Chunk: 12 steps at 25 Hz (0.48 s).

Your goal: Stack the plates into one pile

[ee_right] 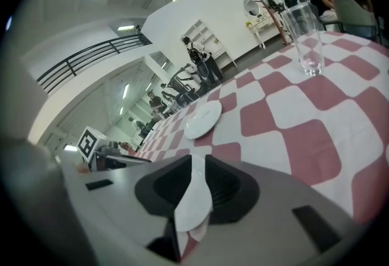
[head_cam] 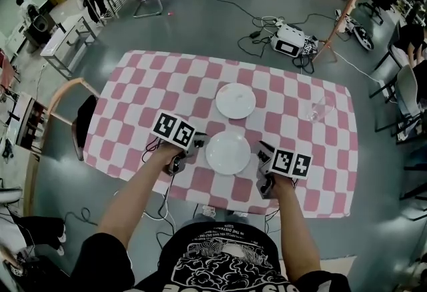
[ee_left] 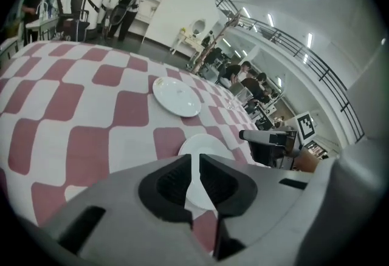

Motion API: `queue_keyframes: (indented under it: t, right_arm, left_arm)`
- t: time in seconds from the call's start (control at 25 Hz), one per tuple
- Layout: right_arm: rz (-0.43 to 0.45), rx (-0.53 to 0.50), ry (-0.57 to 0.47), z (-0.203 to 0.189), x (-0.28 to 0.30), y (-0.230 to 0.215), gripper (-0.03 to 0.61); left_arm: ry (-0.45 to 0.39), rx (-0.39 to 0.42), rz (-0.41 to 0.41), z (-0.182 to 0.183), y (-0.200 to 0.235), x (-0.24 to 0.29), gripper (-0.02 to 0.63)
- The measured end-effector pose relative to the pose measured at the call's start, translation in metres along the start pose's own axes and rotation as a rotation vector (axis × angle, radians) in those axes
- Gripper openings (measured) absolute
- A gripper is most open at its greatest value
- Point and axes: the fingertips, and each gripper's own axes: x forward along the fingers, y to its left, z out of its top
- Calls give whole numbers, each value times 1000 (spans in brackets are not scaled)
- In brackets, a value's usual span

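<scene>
Here, near plate [head_cam: 228, 152]: white and shallow, spanning the gap between both grippers, over the checked table [head_cam: 153, 77].
Left gripper [ee_left: 194, 164]: clenched on the near plate's rim, with the thin edge between its pads.
Right gripper [ee_right: 197, 167]: clamped likewise on the opposite rim.
Far plate [head_cam: 235, 100]: flat on the table, ahead of both grippers and apart from the near plate.
Glass [ee_right: 307, 40]: upright, ahead of the right gripper and to its right.
Handling (judged): stiff, probably glazed and slippery, breakable, moderately heavy.
Hold (judged): two opposite rim points, with the plate kept level so it cannot slide out.
</scene>
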Motion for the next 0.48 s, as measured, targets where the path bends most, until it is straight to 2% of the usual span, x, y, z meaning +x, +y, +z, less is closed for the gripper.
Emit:
queue_keyframes:
  t: [0.2,0.48]
  right_arm:
    - [2,-68,-49,24,-9,13,72]
    - [24,-152,-105,52,-20,29,97]
  left_arm:
    - [-111,68,44,29,-14,-10,43]
    - [-248,96,81,56,-31,-25,69]
